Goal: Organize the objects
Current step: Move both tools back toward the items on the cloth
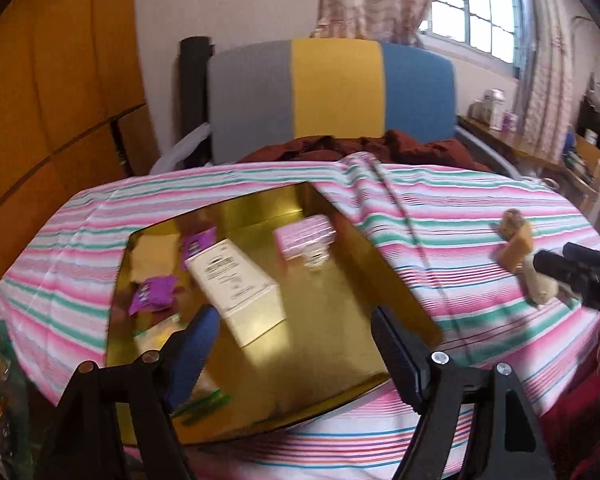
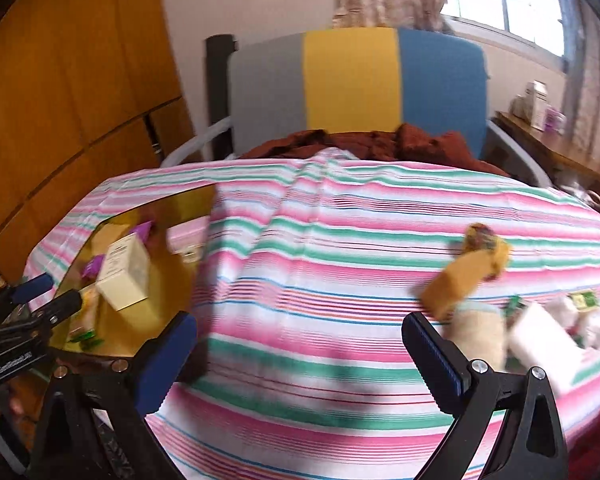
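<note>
A gold tray (image 1: 392,276) lies on the striped cloth and holds a cream box (image 1: 236,280), purple packets (image 1: 152,292), a pink packet (image 1: 304,236) and a small jar (image 1: 316,258). My left gripper (image 1: 296,344) is open and empty above the tray's near part. My right gripper (image 2: 300,344) is open and empty over bare cloth. To its right lie a tan block (image 2: 460,276), a cream roll (image 2: 480,332), a white block (image 2: 544,344) and small packets (image 2: 584,300). The tray also shows in the right wrist view (image 2: 172,300).
The table is covered with a pink, green and white striped cloth (image 2: 320,260). A grey, yellow and blue chair back (image 1: 332,92) stands behind it with brown cloth (image 1: 360,146). A wooden cabinet (image 1: 52,100) is at left, a cluttered desk (image 1: 540,148) at right.
</note>
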### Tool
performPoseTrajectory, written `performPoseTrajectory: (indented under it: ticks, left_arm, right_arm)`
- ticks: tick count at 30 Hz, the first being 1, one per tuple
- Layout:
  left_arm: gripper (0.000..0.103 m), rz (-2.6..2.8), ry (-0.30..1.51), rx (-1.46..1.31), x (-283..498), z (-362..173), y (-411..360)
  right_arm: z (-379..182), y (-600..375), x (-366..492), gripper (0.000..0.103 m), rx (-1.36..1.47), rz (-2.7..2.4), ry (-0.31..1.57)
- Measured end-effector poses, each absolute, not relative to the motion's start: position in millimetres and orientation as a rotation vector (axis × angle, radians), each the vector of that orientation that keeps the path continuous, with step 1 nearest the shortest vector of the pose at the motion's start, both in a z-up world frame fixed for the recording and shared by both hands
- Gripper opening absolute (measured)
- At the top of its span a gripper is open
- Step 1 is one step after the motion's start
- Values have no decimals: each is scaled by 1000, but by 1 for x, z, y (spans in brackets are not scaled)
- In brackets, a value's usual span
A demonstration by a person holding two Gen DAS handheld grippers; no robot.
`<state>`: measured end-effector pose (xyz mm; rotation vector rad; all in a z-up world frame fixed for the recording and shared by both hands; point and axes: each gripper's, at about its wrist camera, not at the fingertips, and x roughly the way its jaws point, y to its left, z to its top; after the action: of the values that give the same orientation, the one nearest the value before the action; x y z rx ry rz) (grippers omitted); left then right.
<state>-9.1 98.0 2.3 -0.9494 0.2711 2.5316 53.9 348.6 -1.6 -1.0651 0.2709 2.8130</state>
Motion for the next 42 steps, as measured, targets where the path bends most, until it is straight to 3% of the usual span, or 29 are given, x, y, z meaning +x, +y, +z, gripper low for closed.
performPoseTrajectory:
  ticks: [11,17,20,35,42]
  left_arm:
    - [80,2285,265,-967,-6,7,162]
    - [78,2125,354,-971,6,-1,212]
    - [78,2032,391,-978,13,-8,241]
    - [78,1769,368,-1103,22,-42,361]
    - [78,1762,391,-1137,18,-57,401]
  right_arm:
    - [34,496,112,103,-772,2464,528]
    - [24,562,145,103,-656,2256,690]
    - [7,585,157,103,-633,2197,894]
    - [-6,601,173,103,-488,2246,1148]
    - [-4,597,168,103,-507,2286,1124]
